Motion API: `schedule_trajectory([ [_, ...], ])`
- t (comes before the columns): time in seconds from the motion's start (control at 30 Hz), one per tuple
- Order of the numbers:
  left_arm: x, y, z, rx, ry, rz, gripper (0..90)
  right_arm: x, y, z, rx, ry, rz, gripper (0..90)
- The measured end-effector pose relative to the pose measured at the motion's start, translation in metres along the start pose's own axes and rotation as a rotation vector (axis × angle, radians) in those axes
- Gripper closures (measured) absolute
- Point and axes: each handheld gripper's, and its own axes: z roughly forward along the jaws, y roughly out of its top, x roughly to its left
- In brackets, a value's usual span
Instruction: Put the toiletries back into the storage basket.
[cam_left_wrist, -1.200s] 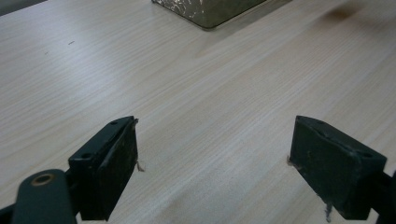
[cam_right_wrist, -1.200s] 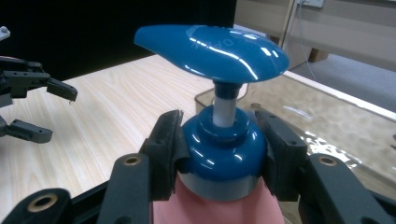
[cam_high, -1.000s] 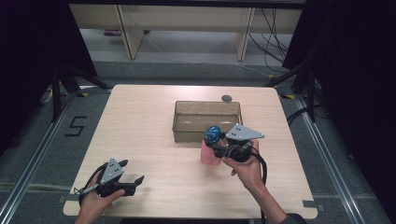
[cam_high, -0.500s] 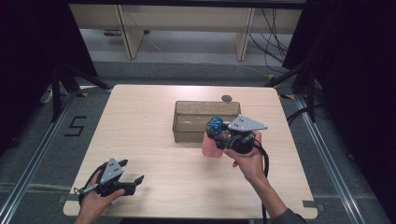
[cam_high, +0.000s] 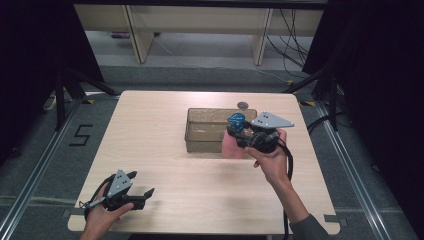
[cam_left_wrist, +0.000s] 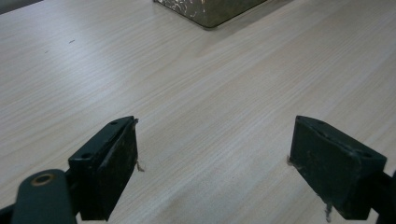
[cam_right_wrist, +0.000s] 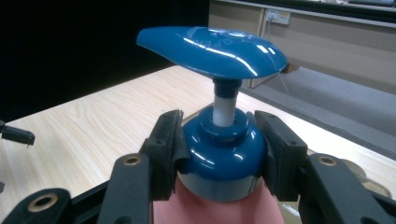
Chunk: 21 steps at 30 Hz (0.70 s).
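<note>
Pump bottle (cam_right_wrist: 224, 154): pink body, blue collar and blue pump head (cam_right_wrist: 212, 46) on a white stem; upright, lifted off the table, clamped at the collar between the jaws of the right gripper (cam_right_wrist: 223, 149), pump head rising above the jaws. In the high view the bottle (cam_high: 231, 145) hangs at that gripper's (cam_high: 240, 137) front, at the near right corner of the translucent bin (cam_high: 207, 131). Left gripper (cam_left_wrist: 212, 163): jaws wide apart, nothing between them, low over the bare wooden table (cam_left_wrist: 196, 88); a corner of the bin (cam_left_wrist: 210, 11) lies well ahead of it. Small dark disc (cam_high: 243, 105): on the table beyond the bin, past the right gripper.
</note>
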Motion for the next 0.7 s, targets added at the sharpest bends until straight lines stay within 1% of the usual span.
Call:
schedule_trajectory([
  [0.07, -0.001, 0.0, -0.001, 0.005, 0.002, -0.008, 14.8, -0.002, 0.002, 0.001, -0.001, -0.001, 0.003, 53.6],
  [0.1, 0.0, 0.0, -0.001, -0.003, -0.003, -0.002, 14.8, -0.005, 0.004, 0.001, -0.01, -0.017, 0.001, 53.6],
  [0.17, 0.0, 0.0, -0.001, -0.005, 0.0, -0.008, 14.8, -0.007, 0.005, 0.002, -0.014, -0.016, -0.004, 53.6],
  [0.2, 0.0, 0.0, -0.001, -0.004, 0.0, -0.008, 14.8, -0.009, 0.006, 0.003, -0.015, -0.024, 0.011, 53.6],
  [0.27, 0.001, 0.0, -0.001, -0.009, 0.0, -0.009, 14.8, -0.011, 0.007, 0.004, -0.012, -0.023, 0.012, 53.6],
  [0.3, 0.0, 0.0, -0.001, -0.01, -0.002, -0.01, 14.8, -0.014, 0.008, 0.005, -0.019, -0.029, 0.018, 53.6],
  [0.33, 0.0, 0.0, -0.001, -0.01, -0.002, -0.01, 14.8, -0.014, 0.008, 0.005, -0.019, -0.029, 0.018, 53.6],
  [0.37, 0.0, 0.0, -0.001, -0.005, -0.001, -0.008, 14.8, -0.016, 0.009, 0.006, -0.025, -0.047, 0.015, 53.6],
  [0.4, 0.0, 0.0, -0.001, -0.005, -0.001, -0.006, 14.8, -0.018, 0.01, 0.007, -0.022, -0.052, 0.005, 53.6],
  [0.43, 0.0, 0.0, -0.001, -0.01, -0.003, -0.008, 14.8, -0.018, 0.01, 0.008, -0.032, -0.047, 0.022, 53.6],
  [0.47, 0.0, 0.0, -0.001, -0.01, -0.003, -0.008, 14.8, -0.018, 0.01, 0.008, -0.032, -0.047, 0.022, 53.6],
  [0.5, 0.0, 0.0, -0.001, -0.008, -0.003, -0.014, 14.8, -0.021, 0.011, 0.009, -0.028, -0.063, 0.019, 53.6],
  [0.53, 0.0, 0.001, 0.0, -0.012, -0.001, -0.011, 14.8, -0.022, 0.011, 0.009, -0.026, -0.068, 0.008, 53.6],
  [0.57, 0.001, 0.001, -0.001, -0.008, 0.0, -0.005, 14.8, -0.022, 0.011, 0.01, -0.023, -0.061, 0.026, 53.6],
  [0.6, 0.001, 0.001, -0.001, -0.008, 0.0, -0.005, 14.8, -0.022, 0.011, 0.01, -0.023, -0.061, 0.026, 53.6],
  [0.63, 0.0, 0.0, -0.001, -0.005, -0.003, -0.002, 14.8, -0.025, 0.012, 0.011, -0.027, -0.071, 0.035, 53.6],
  [0.67, 0.0, 0.0, -0.001, -0.003, -0.003, -0.008, 14.8, -0.027, 0.013, 0.011, -0.026, -0.078, 0.021, 53.6],
  [0.7, 0.0, 0.0, -0.001, -0.003, -0.003, -0.008, 14.8, -0.027, 0.013, 0.011, -0.026, -0.078, 0.021, 53.6],
])
